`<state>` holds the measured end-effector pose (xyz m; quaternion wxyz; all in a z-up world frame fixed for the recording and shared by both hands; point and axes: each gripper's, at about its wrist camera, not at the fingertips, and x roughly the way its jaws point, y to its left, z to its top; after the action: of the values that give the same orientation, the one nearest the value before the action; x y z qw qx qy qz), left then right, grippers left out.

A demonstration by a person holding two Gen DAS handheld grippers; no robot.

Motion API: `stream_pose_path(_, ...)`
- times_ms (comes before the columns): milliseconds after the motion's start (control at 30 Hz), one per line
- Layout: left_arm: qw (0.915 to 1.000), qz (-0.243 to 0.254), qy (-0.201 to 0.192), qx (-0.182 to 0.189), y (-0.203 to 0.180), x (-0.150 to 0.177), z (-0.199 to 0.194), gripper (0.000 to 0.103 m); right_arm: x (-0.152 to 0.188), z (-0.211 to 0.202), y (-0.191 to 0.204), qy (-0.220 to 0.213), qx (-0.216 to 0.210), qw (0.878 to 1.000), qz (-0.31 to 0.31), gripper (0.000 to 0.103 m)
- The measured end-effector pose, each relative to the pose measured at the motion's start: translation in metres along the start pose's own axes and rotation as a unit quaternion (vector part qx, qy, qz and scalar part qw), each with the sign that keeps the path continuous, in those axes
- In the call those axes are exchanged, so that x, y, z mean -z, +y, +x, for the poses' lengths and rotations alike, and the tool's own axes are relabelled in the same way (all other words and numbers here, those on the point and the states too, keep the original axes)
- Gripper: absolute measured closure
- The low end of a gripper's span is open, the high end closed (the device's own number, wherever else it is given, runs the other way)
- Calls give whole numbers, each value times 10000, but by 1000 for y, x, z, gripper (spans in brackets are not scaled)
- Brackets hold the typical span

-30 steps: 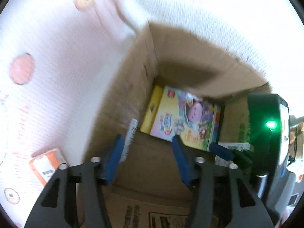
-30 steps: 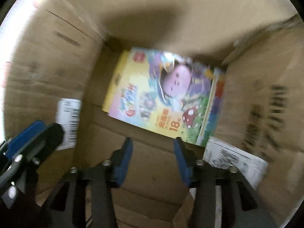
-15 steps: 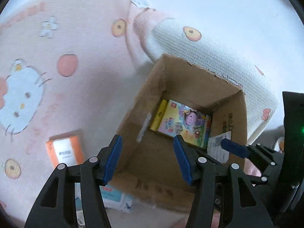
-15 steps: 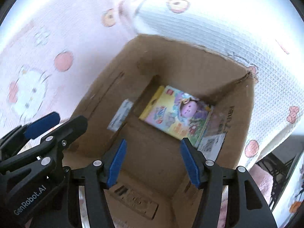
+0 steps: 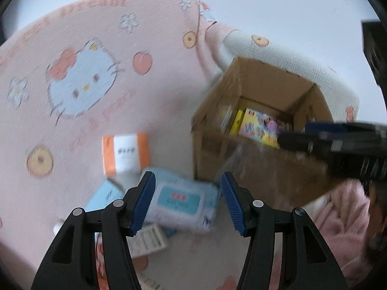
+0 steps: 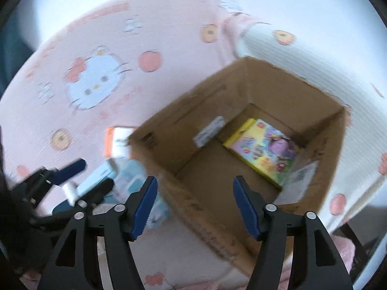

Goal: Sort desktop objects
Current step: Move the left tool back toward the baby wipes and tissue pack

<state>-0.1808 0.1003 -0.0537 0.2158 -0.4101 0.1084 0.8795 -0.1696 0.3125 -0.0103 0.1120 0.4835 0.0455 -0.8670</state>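
An open cardboard box (image 6: 169, 149) stands on a pink cartoon-print cloth, with a colourful toy box (image 6: 263, 152) lying flat inside. In the left wrist view the same cardboard box (image 5: 254, 169) is at the right. My left gripper (image 5: 186, 200) is open and empty above a blue wet-wipes pack (image 5: 181, 200). An orange-and-white box (image 5: 124, 153) and a light blue box (image 5: 104, 197) lie beside the pack. My right gripper (image 6: 193, 205) hangs over the box's near wall, its jaws opening, nothing between them.
The pink cloth (image 5: 84, 84) covers the whole surface and drops off at the far right edge (image 6: 338, 77). A small white printed box (image 5: 147, 239) lies near the left gripper. A pink sleeve (image 5: 343, 222) shows at the lower right.
Both grippers have pulled up and back out of the cardboard box. The left has swung left over the loose packs. The right gripper's jaws have widened.
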Motion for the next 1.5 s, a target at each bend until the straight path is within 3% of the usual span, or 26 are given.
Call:
stream_pose_path(133, 9994, -323, -24, -116, 22, 42, -10, 42, 21, 4, 9, -16, -617, 9981, -47, 36)
stream_pose_path(333, 9942, -1052, -21, -217, 65, 85, -23, 42, 46, -15, 31, -509, -930, 9934, -432, 36)
stream_pose_path(533, 9887, -1477, 162, 221, 88, 97, 0, 42, 70, -17, 48, -840, -1105, 9898, -311, 36)
stream_pose_path(633, 9870, -1524, 245, 451, 95, 95, 21, 42, 83, 2, 60, -708, -1212, 9893, -390, 36)
stream_pose_path(733, 9813, -1736, 408, 730, 107, 91, 44, 42, 94, 30, 70, -371, -1027, 9929, -473, 36)
stream_pose_path(900, 9804, -1739, 668, 644, 121, 81, 78, 42, 100, 70, 68, 25, -687, 9975, 188, 36)
stream_pose_path(967, 9773, -1815, 723, 821, 127, 78, 88, 42, 100, 83, 65, 49, -862, 9945, 588, 38)
stream_pose_path(1067, 9726, -1908, 871, 1005, 133, 73, 105, 42, 99, 96, 68, 26, -604, 9955, 731, 51)
stream_pose_path(1200, 9694, -1981, 1154, 873, 141, 66, 134, 42, 100, 110, 62, -59, -446, 9895, 1373, 63)
stream_pose_path(1333, 9673, -1873, 1463, 884, 141, 62, 156, 46, 105, 121, 57, -87, -395, 9863, 1598, 63)
stream_pose_path(1500, 9641, -1976, 1424, 1060, 143, 64, 158, 59, 107, 143, 54, 88, -391, 9839, 1742, 63)
